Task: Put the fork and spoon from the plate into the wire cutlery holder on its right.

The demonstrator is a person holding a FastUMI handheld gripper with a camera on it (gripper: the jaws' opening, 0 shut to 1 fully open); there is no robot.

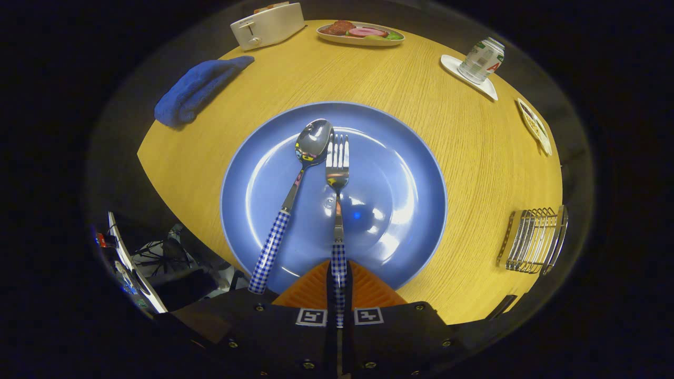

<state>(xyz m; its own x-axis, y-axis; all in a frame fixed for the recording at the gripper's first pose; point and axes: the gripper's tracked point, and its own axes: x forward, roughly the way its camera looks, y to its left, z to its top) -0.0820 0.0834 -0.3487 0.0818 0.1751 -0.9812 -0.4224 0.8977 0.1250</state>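
On the blue plate [400, 173], the gripper [339, 284] pinches the fork [337, 168] by its handle. The spoon [310, 145] lies beside it. The wire holder [534, 239] has nothing in it yet.

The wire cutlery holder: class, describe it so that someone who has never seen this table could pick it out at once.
Start at the big blue plate in the middle of the wooden table, where the gripper is shut on the fork beside the spoon. Look right of the plate, near the table's edge. The wire cutlery holder stands there alone, the only thing made of bare metal bars.
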